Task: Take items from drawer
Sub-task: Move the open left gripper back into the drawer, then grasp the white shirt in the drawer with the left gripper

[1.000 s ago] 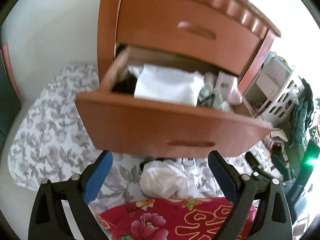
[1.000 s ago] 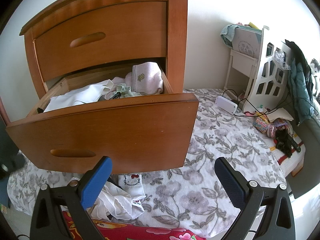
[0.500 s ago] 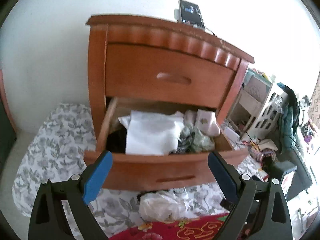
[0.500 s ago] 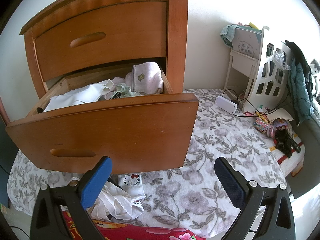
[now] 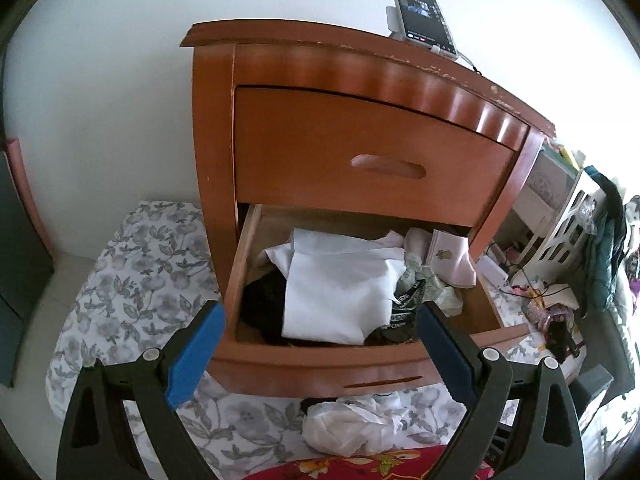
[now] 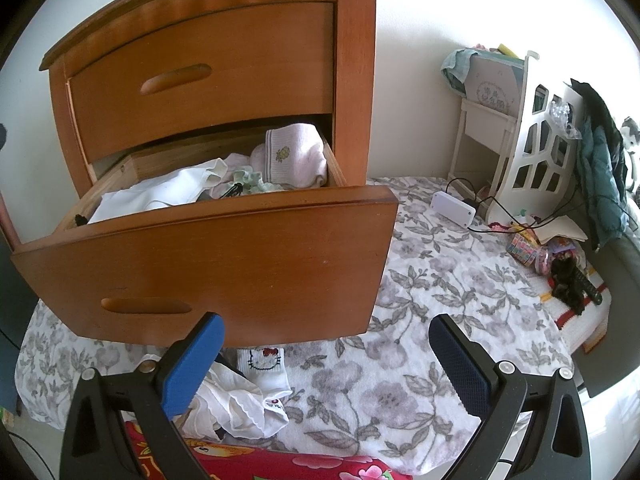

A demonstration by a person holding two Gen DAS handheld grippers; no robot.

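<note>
Left wrist view: the left gripper is spread wide, grasping nothing, above the pulled-out lower drawer of the reddish-brown wooden nightstand. A folded white cloth lies mid-drawer; at 9 o'clock of it, a dark garment, perhaps lace.

Right wrist view: the right gripper is likewise released and empty, before the drawer front. A pink embroidered towel sits at the drawer's 1 o'clock corner.

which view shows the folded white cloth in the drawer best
The left wrist view: it looks down into the open drawer, so the whole folded white cloth shows. The right wrist view sees it low and side-on, partly hidden behind the drawer front.
</note>
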